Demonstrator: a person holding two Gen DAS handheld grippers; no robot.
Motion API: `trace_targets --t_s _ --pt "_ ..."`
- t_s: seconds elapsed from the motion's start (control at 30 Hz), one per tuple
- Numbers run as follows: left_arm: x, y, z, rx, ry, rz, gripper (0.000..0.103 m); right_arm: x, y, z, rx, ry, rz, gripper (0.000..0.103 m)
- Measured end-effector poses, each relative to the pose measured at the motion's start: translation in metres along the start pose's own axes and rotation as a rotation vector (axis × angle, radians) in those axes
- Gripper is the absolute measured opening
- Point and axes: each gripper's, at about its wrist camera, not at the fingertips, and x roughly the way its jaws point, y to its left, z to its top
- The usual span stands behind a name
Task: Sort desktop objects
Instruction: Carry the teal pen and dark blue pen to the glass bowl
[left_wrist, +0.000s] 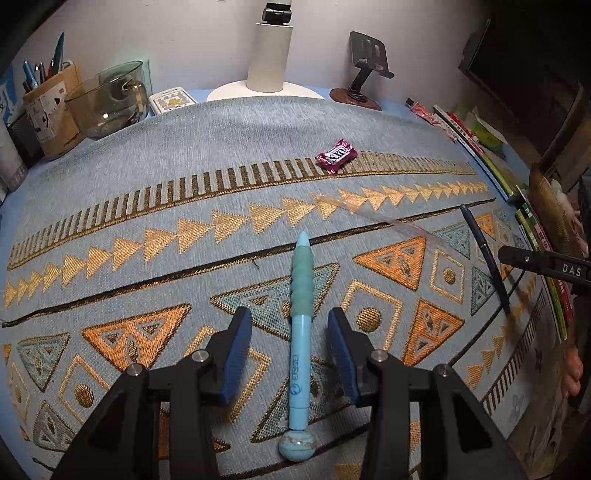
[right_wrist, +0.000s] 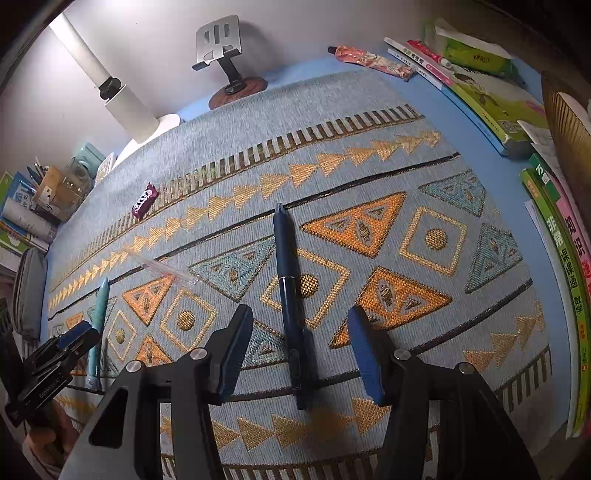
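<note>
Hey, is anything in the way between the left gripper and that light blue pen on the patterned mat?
Nothing visible. The light blue pen lies flat on the patterned mat, already between the open fingers of the left gripper. Neither blue pad touches it, and the gaps on both sides are bare mat.

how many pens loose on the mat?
2. Light blue pen between the open left gripper fingers; dark navy pen between the open right gripper fingers. More stand in the cup.
</note>
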Motion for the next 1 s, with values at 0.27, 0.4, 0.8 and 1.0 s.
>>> trace_targets --t_s 0.27,0.4,0.8,1.0 --pt "0.002 -0.015 -0.005 0.094 -0.016 0.088 0.010 0.002 0.007 0.000 -0.020 -0.018 -0.010 0.053" --pt "-0.004 -0.015 -0.009 0.085 -0.010 0.080 0.009 0.011 0.014 0.002 -0.048 -0.015 -0.024 0.045" --pt "-0.018 -0.021 -0.014 0.028 -0.005 0.078 0.009 0.027 0.024 0.000 -0.144 -0.031 -0.121 0.013" --pt "-0.027 -0.051 0.001 0.050 -0.030 0.079 0.010 0.017 0.010 -0.001 -0.140 -0.032 -0.053 0.011"
